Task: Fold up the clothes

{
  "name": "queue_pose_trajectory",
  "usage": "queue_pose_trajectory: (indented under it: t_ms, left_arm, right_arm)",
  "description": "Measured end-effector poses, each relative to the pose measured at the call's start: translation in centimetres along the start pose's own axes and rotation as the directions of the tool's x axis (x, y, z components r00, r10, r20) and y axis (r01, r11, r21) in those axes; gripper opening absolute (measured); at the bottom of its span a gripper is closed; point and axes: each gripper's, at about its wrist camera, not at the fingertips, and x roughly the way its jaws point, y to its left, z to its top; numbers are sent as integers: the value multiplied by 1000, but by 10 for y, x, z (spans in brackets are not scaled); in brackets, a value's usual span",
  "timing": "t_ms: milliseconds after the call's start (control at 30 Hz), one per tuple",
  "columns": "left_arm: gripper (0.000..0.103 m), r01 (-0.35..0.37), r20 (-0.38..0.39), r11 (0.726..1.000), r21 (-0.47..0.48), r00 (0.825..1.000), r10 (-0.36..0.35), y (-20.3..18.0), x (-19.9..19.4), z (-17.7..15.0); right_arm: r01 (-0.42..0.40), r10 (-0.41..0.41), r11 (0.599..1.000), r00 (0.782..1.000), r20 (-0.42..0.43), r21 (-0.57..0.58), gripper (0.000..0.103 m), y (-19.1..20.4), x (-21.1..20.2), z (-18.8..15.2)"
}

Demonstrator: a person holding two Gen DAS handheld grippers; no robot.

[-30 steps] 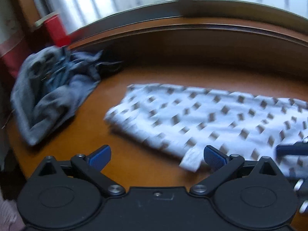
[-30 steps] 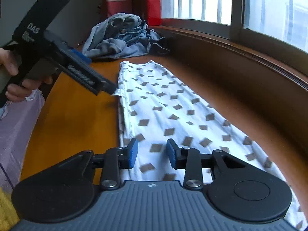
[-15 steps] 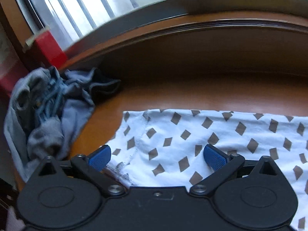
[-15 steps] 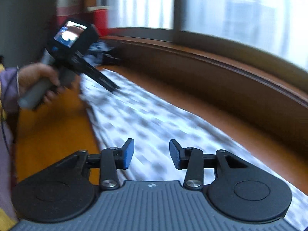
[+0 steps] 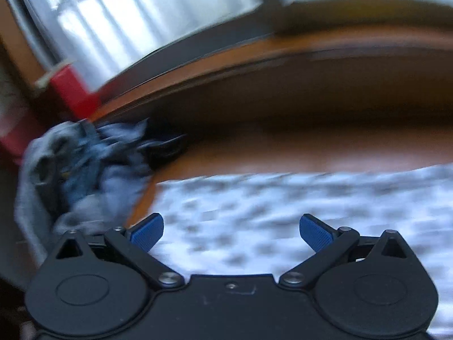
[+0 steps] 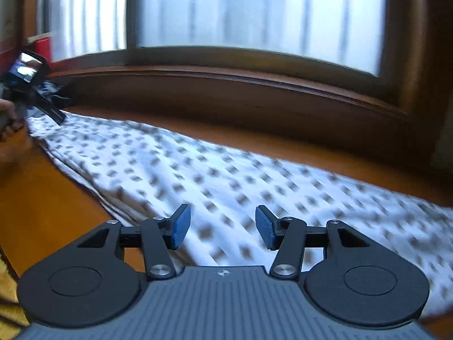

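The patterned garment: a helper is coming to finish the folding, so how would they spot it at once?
Look at the wooden surface below the big window. The patterned garment lies spread flat along it, under both open claws. It is white with small dark diamond marks, unlike the crumpled blue-grey clothes heap bunched at its far end by the red box.

Left gripper (image 5: 231,231): black body showing round housings, silver screws, blue ribbed fingertips (image 5: 147,231). Right gripper (image 6: 223,228): grey ribbed base, matching blue fingertips (image 6: 181,228).
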Motion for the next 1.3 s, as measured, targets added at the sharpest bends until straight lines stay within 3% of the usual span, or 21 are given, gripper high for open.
queue_pose_trajectory:
  t_ms: [67,133,200,300,367,433,467,567,600,633,733,800,967,1167,1300]
  left_arm:
    - [103,120,39,993,16,992,-120,-30,-26,1]
    - [103,243,69,968,65,966,-248,-65,-48,2]
    - [103,374,78,919,126,920,-385,-104,-61,4]
    - [103,527,71,819,228,830,-554,-163,-77,1]
    - [103,585,42,757,291,783,-621,-201,-86,-4]
    - [103,618,-8,713,331,758,-653,-235,-93,-10]
    - [103,637,-36,691,342,744,-668,-249,-97,-12]
    - [103,702,-93,596,390,674,-733,-292,-115,-15]
    - [103,703,-94,577,416,664,-741,-308,-123,-16]
    - [103,699,-92,562,443,659,-746,-323,-130,-17]
    - [103,669,-110,564,485,686,-719,-360,-142,-24]
    - [103,679,-145,561,474,688,-711,-373,-140,-27]
    - [103,693,-185,607,389,704,-686,-381,-136,-21]
    - [103,657,-133,675,334,742,-657,-395,-141,-26]
    - [103,641,-159,711,289,764,-625,-396,-135,-16]
  right_arm:
    - [7,-7,1000,999,-52,10,53,-1,-3,-9]
    - [-5,5,1000,995,-103,5,53,6,-2,-18]
    - [-12,13,1000,994,-111,4,57,13,-5,-26]
    - [5,-4,1000,994,-107,17,54,10,-11,-25]
    - [82,-79,995,995,-56,55,56,-4,-19,-20]
    - [175,-177,970,984,1,168,66,-38,-32,-18]
    - [203,-213,951,977,18,233,66,-57,-36,-17]
    - [252,-289,902,956,58,351,66,-121,-38,-12]
    - [272,-310,897,949,56,350,64,-141,-35,-9]
    - [290,-325,893,944,50,344,62,-158,-32,-7]
    - [286,-296,902,955,-20,323,51,-212,-10,-3]
    - [303,-285,913,953,-103,275,43,-237,12,-4]
    - [298,-283,933,954,-99,201,42,-263,36,-11]
    - [274,-268,953,962,-59,127,43,-292,58,-17]
    - [247,-243,964,969,-45,104,43,-308,68,-11]
